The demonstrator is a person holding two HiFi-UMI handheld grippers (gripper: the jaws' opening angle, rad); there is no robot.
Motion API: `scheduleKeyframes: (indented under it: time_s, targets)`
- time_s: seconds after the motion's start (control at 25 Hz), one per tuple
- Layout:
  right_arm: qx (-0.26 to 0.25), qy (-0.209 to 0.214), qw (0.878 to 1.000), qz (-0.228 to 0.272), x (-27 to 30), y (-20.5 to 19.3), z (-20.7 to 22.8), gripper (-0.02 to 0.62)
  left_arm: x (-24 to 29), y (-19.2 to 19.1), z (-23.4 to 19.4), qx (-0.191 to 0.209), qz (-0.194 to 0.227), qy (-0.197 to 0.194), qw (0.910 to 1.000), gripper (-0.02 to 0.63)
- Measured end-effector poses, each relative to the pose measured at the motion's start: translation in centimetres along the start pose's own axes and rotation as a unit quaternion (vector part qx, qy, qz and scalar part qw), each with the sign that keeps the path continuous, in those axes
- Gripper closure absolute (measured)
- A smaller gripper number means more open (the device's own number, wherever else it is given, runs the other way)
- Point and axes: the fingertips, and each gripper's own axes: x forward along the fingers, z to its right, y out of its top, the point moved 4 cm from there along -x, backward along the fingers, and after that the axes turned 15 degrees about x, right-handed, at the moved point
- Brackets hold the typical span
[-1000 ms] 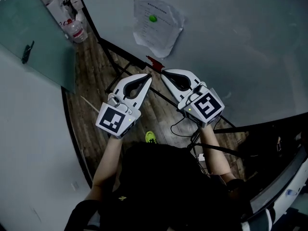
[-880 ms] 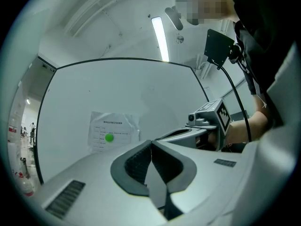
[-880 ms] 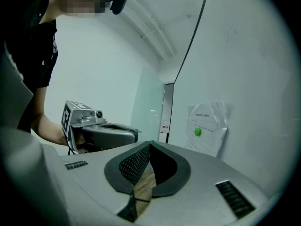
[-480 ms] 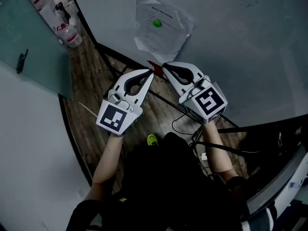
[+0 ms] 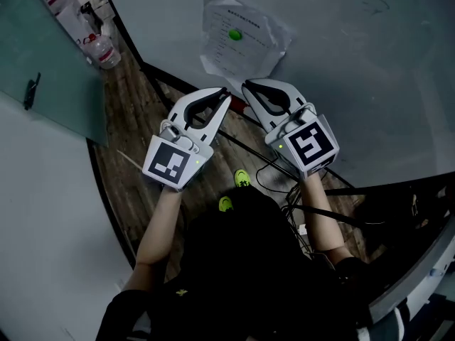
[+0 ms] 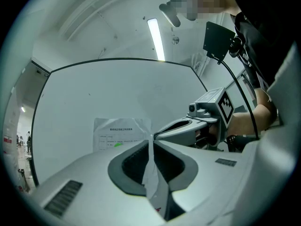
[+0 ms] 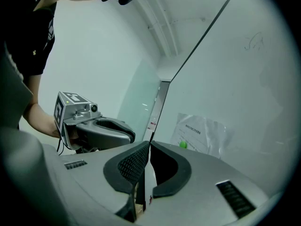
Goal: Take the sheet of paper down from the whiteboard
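In the head view the sheet of paper [image 5: 242,42] hangs on the whiteboard [image 5: 370,69], in the upper middle of the frame. The sheet is wrinkled, it carries printed lines, and a small green magnet [image 5: 234,35] sits on its upper part. We see no gripper touching it.

Both grippers are in the middle of the frame, just below the lower edge of the sheet, and they point up toward it. The left gripper [image 5: 226,93] is left of the right gripper [image 5: 246,85], and their tips come near each other without touching. Each one shows its marker cube toward the camera, and a bare forearm leads down from each to the person in dark clothes at the bottom of the frame.

In the left gripper view the jaws stand narrow, with only a thin pale slit between the dark pads. They are opening, and nothing is between them. The sheet shows on the whiteboard just left of the tips, apart from them.

In the right gripper view the jaws are narrow too, with a thin dark slit, and they also are opening with nothing between them. There the sheet lies to the right of the tips, in the middle right of the frame.

At the left of the head view we see a wooden floor [image 5: 135,112] with a plastic bottle [image 5: 102,48] in the upper left corner, and dark cables [image 5: 274,180] run below the right gripper.
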Motion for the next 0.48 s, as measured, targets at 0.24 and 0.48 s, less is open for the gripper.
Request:
scheduleKeyframes:
  time_s: [0.24, 0.48]
  targets:
    - [-0.006, -0.029, 0.999, 0.013, 0.3, 1.6, 0.9, 0.531, 1.0, 0.4, -1.8, 0.021, 0.0, 0.002, 0.9998, 0.537]
    - [-0.022, -0.037, 0.999, 0.008, 0.4, 2.0, 1.3, 0.517, 2.1, 0.1, -2.8, 0.026, 0.002, 0.01, 0.9996, 0.495]
